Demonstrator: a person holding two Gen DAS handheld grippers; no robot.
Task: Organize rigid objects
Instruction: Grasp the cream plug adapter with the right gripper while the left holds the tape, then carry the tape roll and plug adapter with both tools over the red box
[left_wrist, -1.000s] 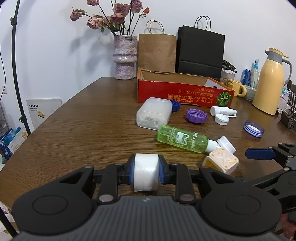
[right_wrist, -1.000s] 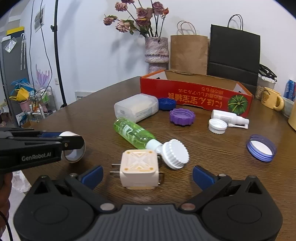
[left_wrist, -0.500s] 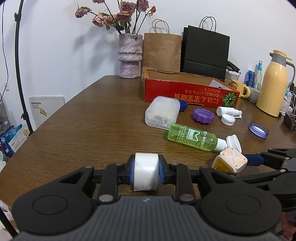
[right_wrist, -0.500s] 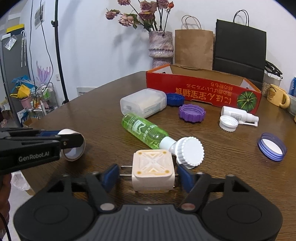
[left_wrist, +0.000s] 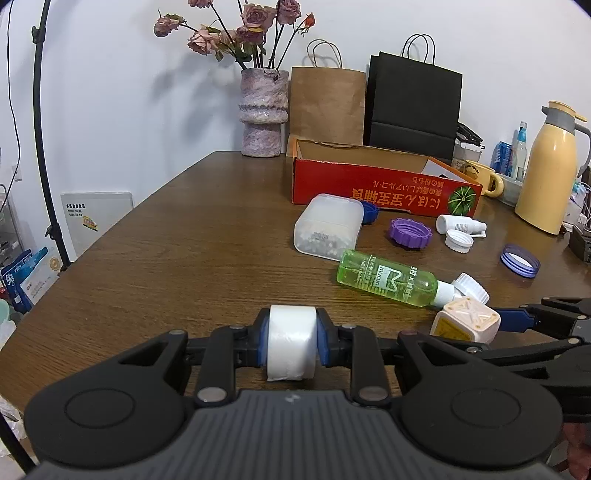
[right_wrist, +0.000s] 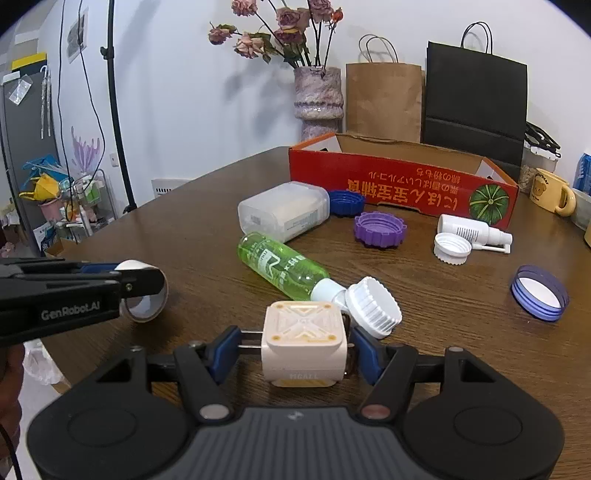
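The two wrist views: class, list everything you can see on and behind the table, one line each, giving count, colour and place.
Cube-shaped plug charger: 1, cream, between right tool's pads.
Roll of tape: 1, white, in left tool.
Clear plastic bottle: 1, green, lying mid-table.
Ribbed screw caps: 2, white, one by the bottle's neck, one by the spray bottle.
Frosted plastic box: 1, translucent, behind bottle.
Ridged lids: 3, purple, dark blue, lilac, scattered.
Spray bottle: 1, white, before carton.
Open cardboard carton: 1, red, far side.
Vase of roses: 1, pink, by wall.
Paper bags: 2, brown, black, by wall.
Left tool, right tool: black, near edge.
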